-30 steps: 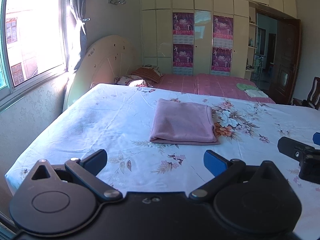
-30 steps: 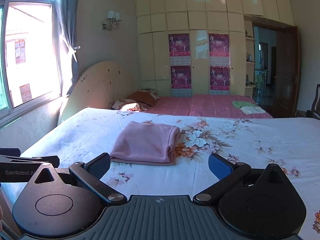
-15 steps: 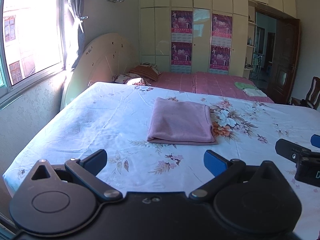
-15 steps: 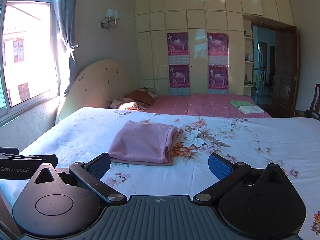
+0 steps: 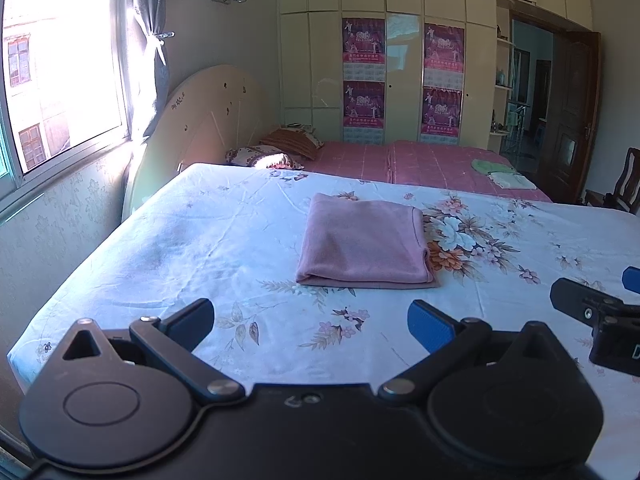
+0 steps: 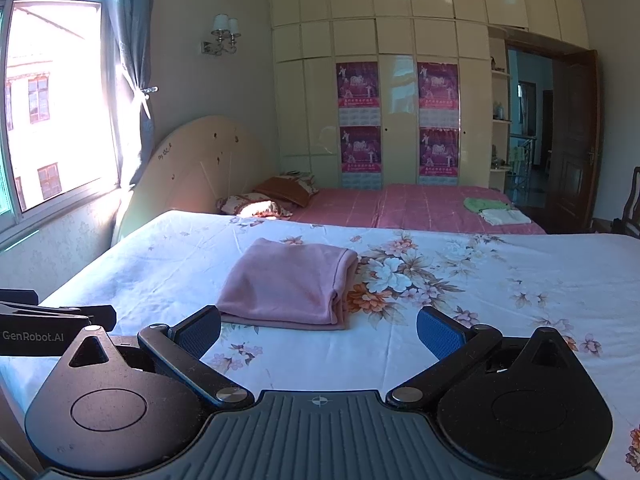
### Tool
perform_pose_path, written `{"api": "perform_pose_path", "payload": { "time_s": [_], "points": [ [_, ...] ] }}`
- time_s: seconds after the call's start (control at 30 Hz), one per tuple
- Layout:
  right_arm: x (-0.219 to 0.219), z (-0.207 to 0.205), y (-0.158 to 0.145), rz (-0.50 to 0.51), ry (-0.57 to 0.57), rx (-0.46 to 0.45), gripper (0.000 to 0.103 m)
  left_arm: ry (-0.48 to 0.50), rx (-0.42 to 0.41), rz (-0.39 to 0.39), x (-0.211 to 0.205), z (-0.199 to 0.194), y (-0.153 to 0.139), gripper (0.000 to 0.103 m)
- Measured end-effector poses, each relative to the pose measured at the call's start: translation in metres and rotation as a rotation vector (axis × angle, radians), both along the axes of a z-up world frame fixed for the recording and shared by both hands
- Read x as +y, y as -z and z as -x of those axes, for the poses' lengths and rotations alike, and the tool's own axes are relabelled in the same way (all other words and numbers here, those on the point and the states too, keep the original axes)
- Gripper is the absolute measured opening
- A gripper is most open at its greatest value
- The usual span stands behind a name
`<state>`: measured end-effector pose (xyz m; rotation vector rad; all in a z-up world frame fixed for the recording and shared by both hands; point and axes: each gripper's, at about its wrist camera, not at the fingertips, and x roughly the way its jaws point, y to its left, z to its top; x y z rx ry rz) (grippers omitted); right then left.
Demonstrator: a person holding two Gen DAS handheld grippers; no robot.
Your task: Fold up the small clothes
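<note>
A pink garment (image 5: 364, 240) lies folded into a neat rectangle on the white floral sheet (image 5: 192, 240). It also shows in the right wrist view (image 6: 290, 284), just beyond the fingers. My left gripper (image 5: 312, 320) is open and empty, held back from the garment over the near part of the bed. My right gripper (image 6: 318, 330) is open and empty, close in front of the garment's near edge. The right gripper's body shows at the right edge of the left wrist view (image 5: 592, 320).
A second bed with a pink cover (image 5: 420, 160) stands behind, with pillows (image 5: 276, 152) at its head and small green and white folded cloths (image 5: 500, 172) on it. A window (image 5: 52, 80) is on the left, wardrobes (image 5: 400, 60) at the back, a door (image 5: 568, 120) at the right.
Both grippers have drifted slightly, so the folded garment sits a little lower and more to the left in the views. The garment itself has not moved. Both jaws stay open.
</note>
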<state>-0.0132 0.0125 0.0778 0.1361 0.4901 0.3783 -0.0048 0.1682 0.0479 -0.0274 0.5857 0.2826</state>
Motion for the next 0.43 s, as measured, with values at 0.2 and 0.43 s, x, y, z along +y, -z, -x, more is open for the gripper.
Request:
{"api": "perform_pose_path", "payload": {
  "time_s": [0.2, 0.43],
  "points": [
    [0.001, -0.004, 0.003, 0.003, -0.006, 0.009, 0.103, 0.010, 0.017, 0.030, 0.006, -0.010, 0.006, 0.103],
    [0.006, -0.021, 0.018, 0.019, -0.007, 0.037, 0.103, 0.037, -0.002, -0.025, 0.008, -0.036, 0.021, 0.103]
  ]
}}
